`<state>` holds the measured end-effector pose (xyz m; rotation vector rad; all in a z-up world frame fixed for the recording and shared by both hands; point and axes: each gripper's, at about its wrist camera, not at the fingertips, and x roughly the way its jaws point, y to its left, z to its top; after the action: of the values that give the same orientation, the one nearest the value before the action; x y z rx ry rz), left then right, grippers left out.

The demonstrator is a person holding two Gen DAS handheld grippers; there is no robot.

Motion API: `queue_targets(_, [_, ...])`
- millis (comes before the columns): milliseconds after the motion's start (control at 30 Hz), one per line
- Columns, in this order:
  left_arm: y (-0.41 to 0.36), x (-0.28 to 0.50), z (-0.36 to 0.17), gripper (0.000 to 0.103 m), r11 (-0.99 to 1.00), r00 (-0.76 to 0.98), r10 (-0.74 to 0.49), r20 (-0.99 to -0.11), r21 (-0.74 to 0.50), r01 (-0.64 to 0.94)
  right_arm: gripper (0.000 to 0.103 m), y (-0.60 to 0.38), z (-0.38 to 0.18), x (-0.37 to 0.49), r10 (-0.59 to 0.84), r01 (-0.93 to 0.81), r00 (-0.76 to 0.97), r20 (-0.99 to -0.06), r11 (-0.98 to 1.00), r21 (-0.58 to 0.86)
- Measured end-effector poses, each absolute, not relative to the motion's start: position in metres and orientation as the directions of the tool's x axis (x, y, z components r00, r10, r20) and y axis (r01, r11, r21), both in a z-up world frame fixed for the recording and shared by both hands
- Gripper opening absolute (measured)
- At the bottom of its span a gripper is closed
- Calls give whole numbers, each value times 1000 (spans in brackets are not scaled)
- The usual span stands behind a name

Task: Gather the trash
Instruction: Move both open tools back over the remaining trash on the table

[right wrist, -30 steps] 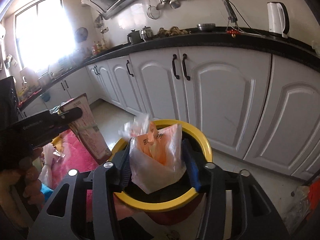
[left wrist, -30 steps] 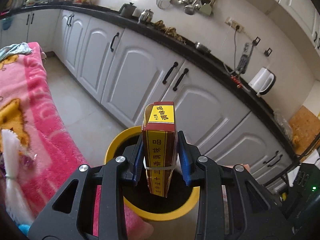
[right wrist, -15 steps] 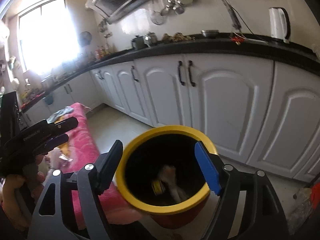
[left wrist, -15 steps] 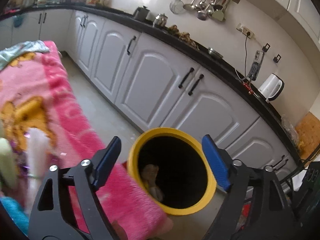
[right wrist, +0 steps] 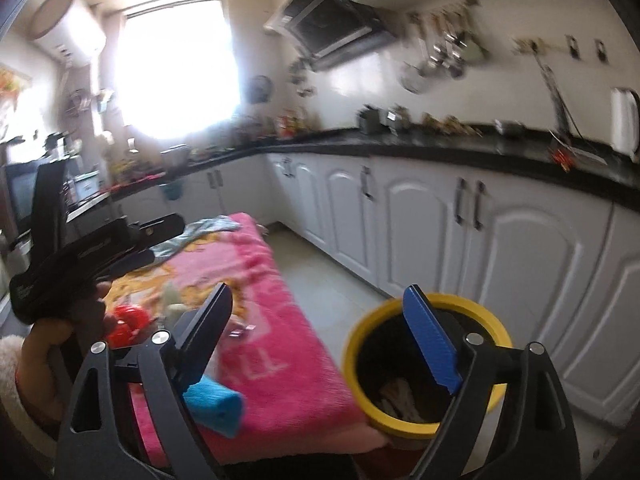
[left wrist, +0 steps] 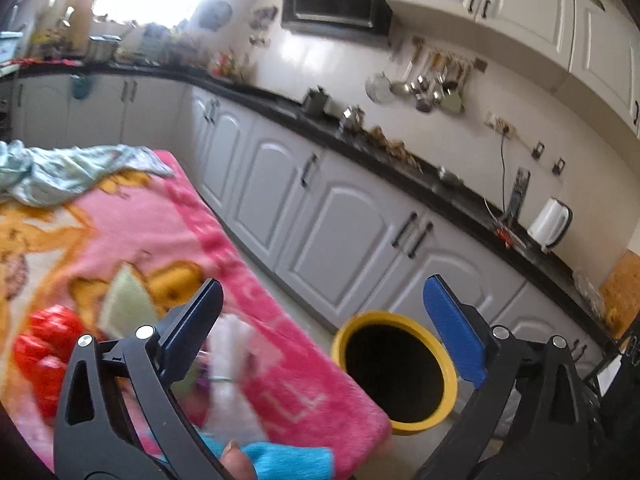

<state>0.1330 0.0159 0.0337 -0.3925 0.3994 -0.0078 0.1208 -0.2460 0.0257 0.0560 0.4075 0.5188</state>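
Fuzzy pink blanket (left wrist: 168, 240), round yellow-rimmed bin (left wrist: 400, 372), both grippers (left wrist: 320, 312) (right wrist: 320, 312) spread, empty

both wrist views over bin (left wrist: 394, 372)

**Blown-out window, smeared frames**

Daylight pours from the window (right wrist: 176, 64), burnt to pure white in the right view and flaring over the wall around it. Left of the window the room falls dim; the left hand-held gripper (right wrist: 120, 248) there is near silhouette. Both views are motion-blurred, worst on the hanging utensils (right wrist: 440, 56) and the blanket (left wrist: 168, 248). Fisheye bends the worktop (left wrist: 400, 172) and darkens the corners.
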Motion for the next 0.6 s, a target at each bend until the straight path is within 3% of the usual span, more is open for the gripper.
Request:
queue_targets(233, [51, 95, 46, 92, 922, 944, 4, -329, -363, -131, 90, -196, 37, 90, 588, -606, 734, -340, 793, 63])
queue_targets(600, [98, 54, 26, 92, 922, 913, 128, -388, -293, -254, 92, -137, 18, 65, 659, -722, 627, -415, 692, 9])
